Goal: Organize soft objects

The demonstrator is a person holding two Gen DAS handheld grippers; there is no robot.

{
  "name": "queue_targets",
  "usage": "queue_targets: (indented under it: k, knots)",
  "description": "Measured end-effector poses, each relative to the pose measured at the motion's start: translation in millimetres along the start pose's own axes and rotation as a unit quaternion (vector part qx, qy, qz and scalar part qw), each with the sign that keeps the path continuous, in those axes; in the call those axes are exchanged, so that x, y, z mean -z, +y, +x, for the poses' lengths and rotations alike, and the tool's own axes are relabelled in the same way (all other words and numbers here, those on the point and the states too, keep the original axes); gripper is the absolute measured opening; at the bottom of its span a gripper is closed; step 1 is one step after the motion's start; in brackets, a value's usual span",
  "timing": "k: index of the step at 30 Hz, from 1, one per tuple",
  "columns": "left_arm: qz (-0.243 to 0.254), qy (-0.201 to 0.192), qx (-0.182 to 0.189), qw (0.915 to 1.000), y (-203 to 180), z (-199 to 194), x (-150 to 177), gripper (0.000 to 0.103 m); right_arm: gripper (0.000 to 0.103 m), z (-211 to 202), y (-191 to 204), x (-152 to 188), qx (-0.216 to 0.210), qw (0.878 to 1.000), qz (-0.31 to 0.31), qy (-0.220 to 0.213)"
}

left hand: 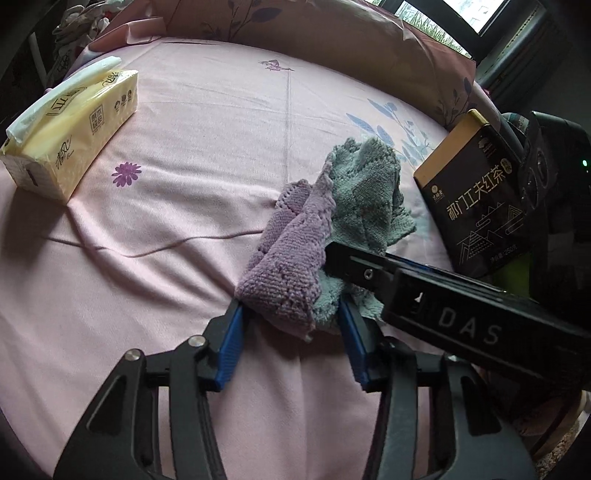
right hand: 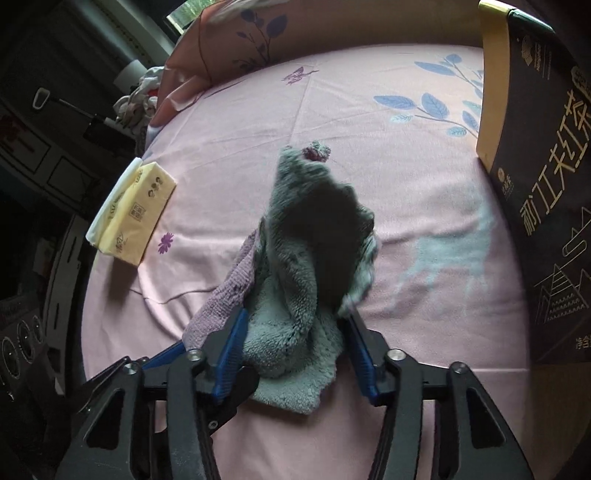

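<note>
A crumpled fleece cloth [left hand: 291,254], purple on one side and grey-green on the other, lies bunched on the pink bed sheet [left hand: 177,229]. My left gripper [left hand: 291,317] has its blue pads pressed against the near end of the bunch, purple at the left pad and grey at the right. The right gripper's black body [left hand: 461,325] reaches in from the right into the same cloth. In the right wrist view the cloth [right hand: 295,295] rises in a peak, and my right gripper [right hand: 295,325] is shut on its grey base. A left-gripper finger [right hand: 164,354] shows at the lower left.
A yellow tissue pack [left hand: 74,129] [right hand: 133,214] lies on the sheet at the left. A dark tea box with gold trim [left hand: 476,195] [right hand: 546,184] stands at the right. A pink floral pillow [left hand: 314,33] lies along the far edge, with a window behind it.
</note>
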State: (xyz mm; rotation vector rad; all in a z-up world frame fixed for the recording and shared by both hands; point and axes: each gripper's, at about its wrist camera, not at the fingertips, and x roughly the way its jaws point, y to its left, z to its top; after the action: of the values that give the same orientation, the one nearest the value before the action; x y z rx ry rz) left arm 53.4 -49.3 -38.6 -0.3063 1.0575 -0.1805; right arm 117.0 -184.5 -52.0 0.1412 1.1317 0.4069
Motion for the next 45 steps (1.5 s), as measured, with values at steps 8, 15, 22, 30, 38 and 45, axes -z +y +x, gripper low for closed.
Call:
queue_targets:
  k: [8,15,22,30,38,45]
  knots:
    - [0.07,-0.069,0.046,0.9941,-44.2,-50.3,-3.3,0.02,0.014,-65.1,6.1,10.7,-0.039,0.997,0.004,-0.067]
    - [0.162,-0.163,0.128,0.9648,-147.6,-117.7,-8.1,0.02,0.014,-211.1,-21.8,29.5,-0.001,0.971,0.013,-0.237]
    - [0.23,-0.163,0.191,0.9403,-243.6,-100.3,-11.4,0.021,0.014,-275.4,-99.9,43.8,0.057,0.942,0.087,-0.32]
    - [0.257,-0.093,0.185,0.944,-302.9,-33.3,-9.9,0.026,0.015,-264.9,-188.6,46.6,0.073,0.933,0.19,-0.296]
    - [0.257,-0.091,0.144,0.9514,-310.0,-20.6,-12.0,0.081,0.049,-259.4,-220.5,51.7,0.098,0.923,0.251,-0.275]
    - [0.256,-0.118,0.15,0.9474,-307.6,-42.4,-9.1,0.102,0.085,-289.4,-199.5,64.3,0.128,0.907,0.233,-0.327]
